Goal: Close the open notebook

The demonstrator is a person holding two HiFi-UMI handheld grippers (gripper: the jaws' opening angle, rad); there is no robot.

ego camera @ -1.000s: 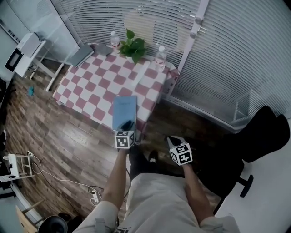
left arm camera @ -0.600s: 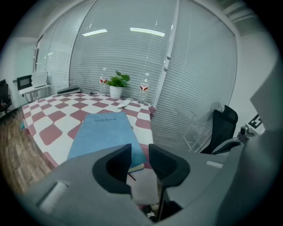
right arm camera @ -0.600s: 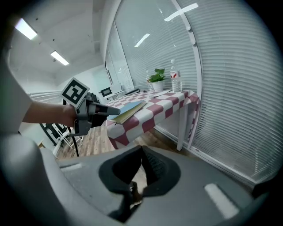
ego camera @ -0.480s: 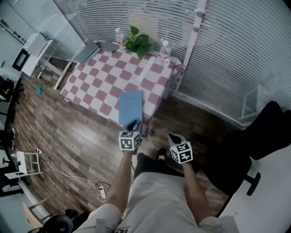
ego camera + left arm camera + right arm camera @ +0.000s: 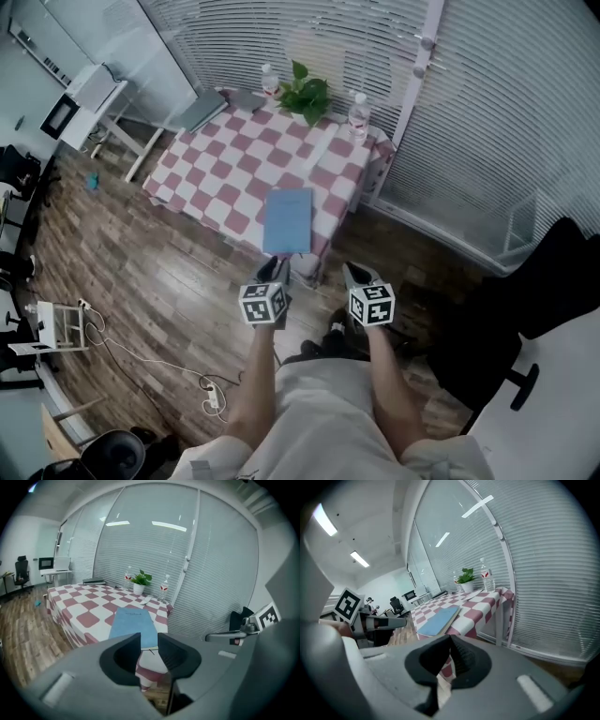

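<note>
Withdrawn from the closed notebook (image 5: 288,220), left tool (image 5: 273,269) just opened, empty; right tool (image 5: 355,273) seemingly together.

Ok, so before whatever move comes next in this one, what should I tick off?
1. Notebook closed, blue cover up: ok.
2. Notebook flat on the table, at its near edge: ok.
3. Left gripper jaws apart, just been opening, nothing between them: ok.
4. Right gripper jaws together, empty: ok.
5. Both grippers off the table: ok.
6. Plant upright: ok.
</note>
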